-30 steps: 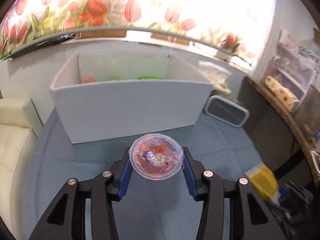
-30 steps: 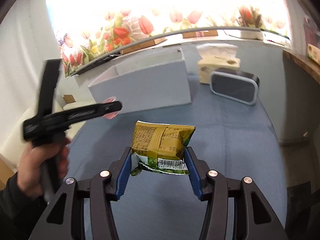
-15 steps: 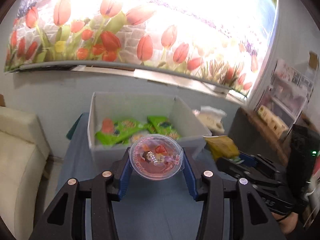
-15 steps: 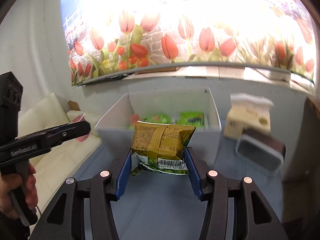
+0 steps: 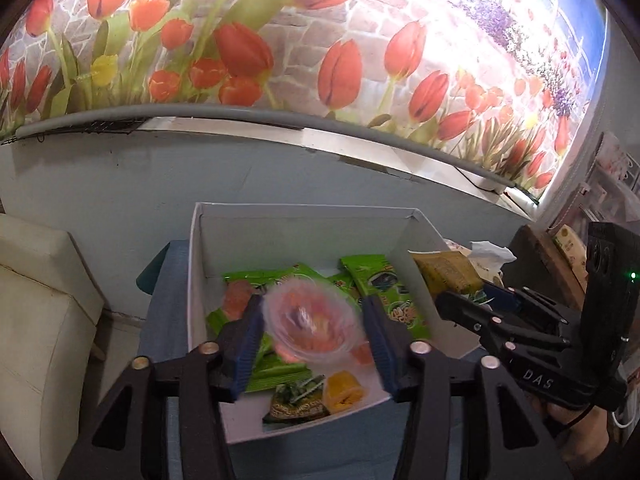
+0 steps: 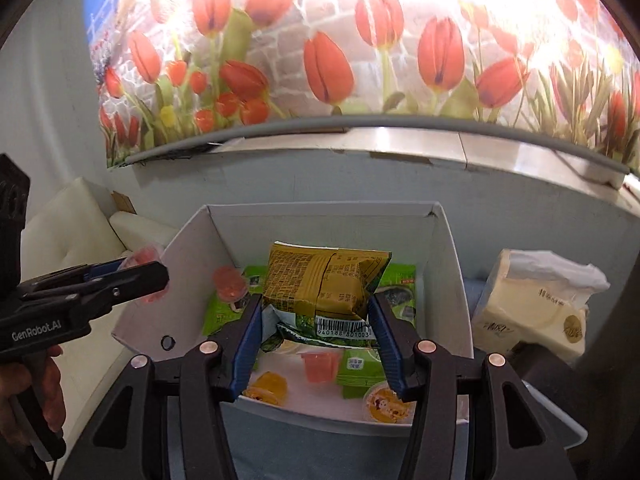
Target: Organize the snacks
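Left claw (image 5: 312,344) is opening, pads seemingly off its load; right claw (image 6: 316,340) clamps shut.

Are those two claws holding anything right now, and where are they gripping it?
The right claw grips a yellow snack packet by its two side edges. The left claw is opening: the blurred jelly cup between its pads looks released over the white box.

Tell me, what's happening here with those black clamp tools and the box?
A person is sorting snacks into a white box. The left gripper is opening over it, and a blurred jelly cup sits between its jaws, apparently dropping. The right gripper hangs above the box, clamped on a yellow snack bag.
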Tool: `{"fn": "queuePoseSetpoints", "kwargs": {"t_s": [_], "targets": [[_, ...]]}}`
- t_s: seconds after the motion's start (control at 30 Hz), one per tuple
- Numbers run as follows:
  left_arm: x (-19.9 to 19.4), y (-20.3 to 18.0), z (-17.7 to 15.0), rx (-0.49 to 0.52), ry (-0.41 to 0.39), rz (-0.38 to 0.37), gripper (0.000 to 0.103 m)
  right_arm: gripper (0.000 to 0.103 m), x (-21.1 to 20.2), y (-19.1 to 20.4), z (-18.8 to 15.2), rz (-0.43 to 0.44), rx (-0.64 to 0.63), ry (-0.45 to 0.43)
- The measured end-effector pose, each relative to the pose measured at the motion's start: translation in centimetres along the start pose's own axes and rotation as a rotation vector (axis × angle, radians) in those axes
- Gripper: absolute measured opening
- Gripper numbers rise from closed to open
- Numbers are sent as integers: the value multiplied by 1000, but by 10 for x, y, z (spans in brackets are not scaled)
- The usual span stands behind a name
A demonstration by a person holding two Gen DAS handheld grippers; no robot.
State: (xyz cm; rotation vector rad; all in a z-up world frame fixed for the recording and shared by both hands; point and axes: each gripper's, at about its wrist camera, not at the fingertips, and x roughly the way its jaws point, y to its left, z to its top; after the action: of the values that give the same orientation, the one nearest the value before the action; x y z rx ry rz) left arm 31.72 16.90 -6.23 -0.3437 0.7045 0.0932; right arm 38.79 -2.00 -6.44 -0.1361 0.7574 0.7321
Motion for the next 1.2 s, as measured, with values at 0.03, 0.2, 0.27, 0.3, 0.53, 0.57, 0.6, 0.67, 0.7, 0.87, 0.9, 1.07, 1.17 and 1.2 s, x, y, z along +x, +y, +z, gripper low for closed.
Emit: {"fn": "queuePoseSetpoints", "kwargs": {"t_s": [0.03,0.2,0.27,0.3,0.53,0.57,0.6,0.67,0.7,0.87,0.9,1.07,1.17,1.2], "targets": [[0,2,0,-4,-3,6,97,69,1,-2,0,-12,6,-3],[-12,12,2,-19,-29,-34,103,101,-6,-9,-5,-41,32,-24],[-18,13,1,-21,-43,-33,103,103,-7,-11,-6,-57,41,-12],[-22,13,1,-22,-50,-26,103,103,-8,-11,-8,-65,38,-3],[-69,-3,-7,13,-116,-35,103,103,-33,1,-24,-114,11,-48],[-76,-5,-9,15,-123,-56,103,103,-41,1,-27,-89,33,-67],[-87,-10,-14,22,-135,-68,103,103,-50,2,-30,-68,49,-86],[-105,-20,-22,57,-155,-61,103,103,-67,9,-36,-82,37,-101],[-117,-27,-28,81,-172,-41,103,103,-77,15,-41,-121,17,-95],[-184,-68,-63,214,-322,102,103,103,-131,43,-61,-331,-73,-170],[-198,-74,-71,230,-355,112,103,103,-147,49,-67,-343,-82,-205],[-247,-93,-107,246,-422,86,103,103,-218,72,-91,-275,-80,-296],[-257,-102,-126,254,-391,108,103,103,-246,81,-103,-239,-58,-279],[-261,-104,-133,257,-387,119,103,103,-254,84,-108,-235,-54,-277]]}}
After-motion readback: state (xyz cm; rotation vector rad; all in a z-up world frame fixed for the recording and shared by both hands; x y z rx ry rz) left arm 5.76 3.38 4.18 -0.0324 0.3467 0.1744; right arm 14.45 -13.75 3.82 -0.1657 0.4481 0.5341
